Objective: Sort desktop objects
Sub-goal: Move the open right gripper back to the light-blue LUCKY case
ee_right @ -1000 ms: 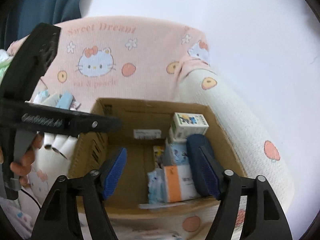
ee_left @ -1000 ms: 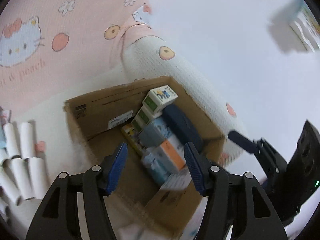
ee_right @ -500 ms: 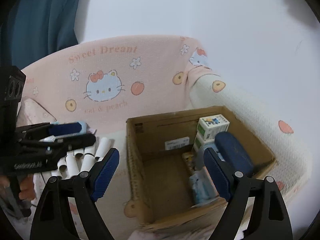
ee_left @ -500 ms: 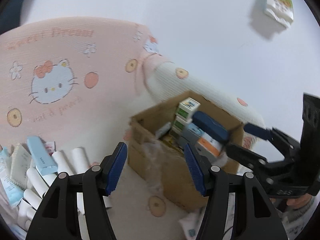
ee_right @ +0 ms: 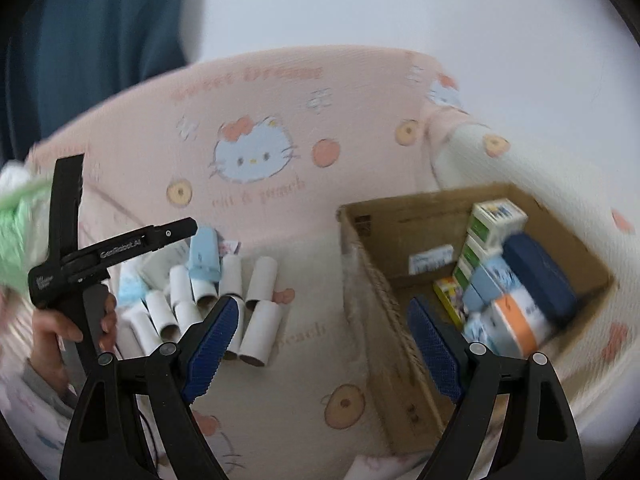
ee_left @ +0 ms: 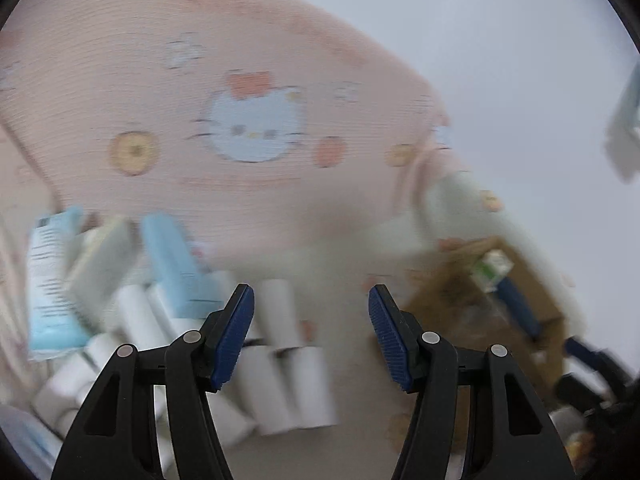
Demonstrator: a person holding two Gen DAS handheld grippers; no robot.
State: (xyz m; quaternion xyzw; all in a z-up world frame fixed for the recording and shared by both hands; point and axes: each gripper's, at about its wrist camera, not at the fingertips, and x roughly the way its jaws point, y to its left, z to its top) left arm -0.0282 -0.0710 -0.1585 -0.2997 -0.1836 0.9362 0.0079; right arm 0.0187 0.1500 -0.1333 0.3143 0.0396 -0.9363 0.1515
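My left gripper [ee_left: 312, 332] is open and empty, hovering over a pile of white cardboard tubes [ee_left: 280, 380] and a light blue carton [ee_left: 172, 264]; this view is blurred. My right gripper [ee_right: 324, 344] is open and empty, above the cream mat between the tubes [ee_right: 260, 328] and a brown cardboard box [ee_right: 400, 216]. Inside the box stand several small cartons and a dark blue case [ee_right: 536, 272]. In the right wrist view the left gripper [ee_right: 188, 228] appears at the left, held by a hand [ee_right: 52, 328]. The box [ee_left: 440, 292] lies at the right of the left wrist view.
A pink padded wall with a cartoon cat print [ee_right: 256, 152] runs behind everything, and a cream padded side [ee_right: 520, 176] borders the box. A dark blue curtain [ee_right: 100, 40] hangs at the back left. A green packet [ee_right: 16, 236] sits at the far left.
The left gripper swung left, away from the box to above the tubes. The right gripper drew back and left from the box, and its jaws stand wider.
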